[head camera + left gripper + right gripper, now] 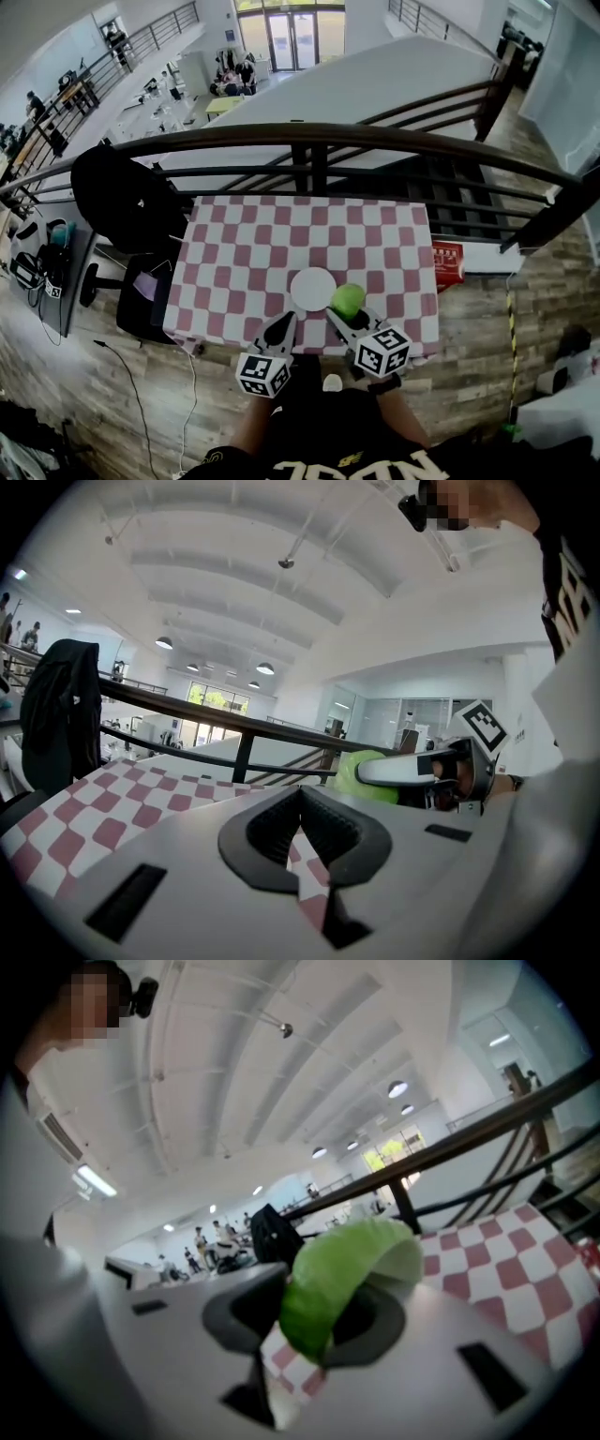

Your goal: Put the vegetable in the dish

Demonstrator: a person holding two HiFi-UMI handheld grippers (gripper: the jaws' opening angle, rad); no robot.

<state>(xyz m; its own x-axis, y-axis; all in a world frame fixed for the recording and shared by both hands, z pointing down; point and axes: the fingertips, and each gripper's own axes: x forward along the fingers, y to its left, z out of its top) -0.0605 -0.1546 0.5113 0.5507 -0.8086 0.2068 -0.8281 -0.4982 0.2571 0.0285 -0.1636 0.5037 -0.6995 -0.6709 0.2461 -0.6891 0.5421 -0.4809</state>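
The surface, covered in pink-and-white checks, stands against a dark railing. A round white dish lies near its front edge, roughly midway along. The person's forearms reach in from the bottom of the head view, side by side, and hold both tools over the near edge, pointing away from the body. Both gripper views look up toward the ceiling, so the tools are tilted upward.

The left tool sits just left of the dish's near rim. Its jaws are pressed together with nothing between them. The right tool sits just right of the dish, its jaws pinching the green vegetable. The vegetable is at the dish's right rim, and the head view does not show whether it touches the dish. In the right gripper view the vegetable covers much of the right tool's jaw tips. The person's hands are hidden behind the marker cubes.
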